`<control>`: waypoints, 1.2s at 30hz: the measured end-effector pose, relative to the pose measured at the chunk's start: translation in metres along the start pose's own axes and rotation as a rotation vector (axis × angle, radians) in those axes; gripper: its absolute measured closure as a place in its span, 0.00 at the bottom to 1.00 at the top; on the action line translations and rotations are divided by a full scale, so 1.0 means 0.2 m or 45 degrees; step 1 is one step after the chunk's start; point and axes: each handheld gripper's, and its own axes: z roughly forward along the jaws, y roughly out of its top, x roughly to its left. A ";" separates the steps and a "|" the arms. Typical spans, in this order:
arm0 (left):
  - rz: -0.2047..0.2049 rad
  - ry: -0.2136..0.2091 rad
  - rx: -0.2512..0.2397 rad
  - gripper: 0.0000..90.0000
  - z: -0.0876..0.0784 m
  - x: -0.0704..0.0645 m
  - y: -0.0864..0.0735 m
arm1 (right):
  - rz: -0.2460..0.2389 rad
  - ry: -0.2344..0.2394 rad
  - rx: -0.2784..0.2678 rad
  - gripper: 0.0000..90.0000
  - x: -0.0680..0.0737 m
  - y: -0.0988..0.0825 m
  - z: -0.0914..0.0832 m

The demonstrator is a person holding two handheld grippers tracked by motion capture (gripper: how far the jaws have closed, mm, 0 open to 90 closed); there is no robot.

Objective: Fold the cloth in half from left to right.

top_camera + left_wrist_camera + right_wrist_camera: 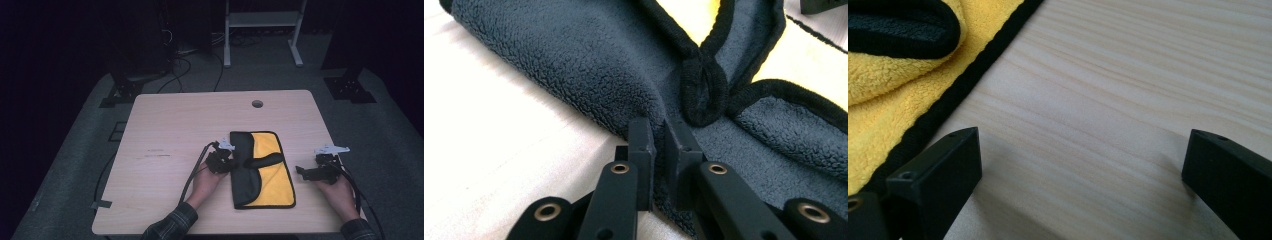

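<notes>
A cloth (272, 172), yellow on one side and dark grey on the other with black edging, lies on the wooden table (175, 130). Its grey left part is folded over the yellow. My left gripper (231, 165) sits at the cloth's left edge. In the left gripper view the left gripper (660, 135) is shut on a pinch of the grey cloth (574, 65), just below a bunched loop of black edging. To the right of the cloth my right gripper (300, 172) rests on the table. Its jaws stand wide open over bare wood (1083, 155), with the cloth's yellow edge (893, 80) beside the left jaw.
A round cable hole (257, 104) sits near the table's far edge. Cables trail from both grippers off the near side. Beyond the table are dark stands and a white frame (262, 20) on the floor.
</notes>
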 end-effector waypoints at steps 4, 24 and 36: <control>-0.001 -0.024 0.026 0.93 -0.03 0.03 -0.01 | 0.002 0.000 0.001 0.02 0.00 0.00 0.00; 0.010 0.021 0.041 0.93 -0.32 0.25 -0.19 | 0.003 0.000 0.001 0.02 0.00 0.00 0.00; -0.033 0.108 0.044 0.61 -0.44 0.32 -0.30 | 0.003 0.000 0.002 0.02 0.00 0.00 0.00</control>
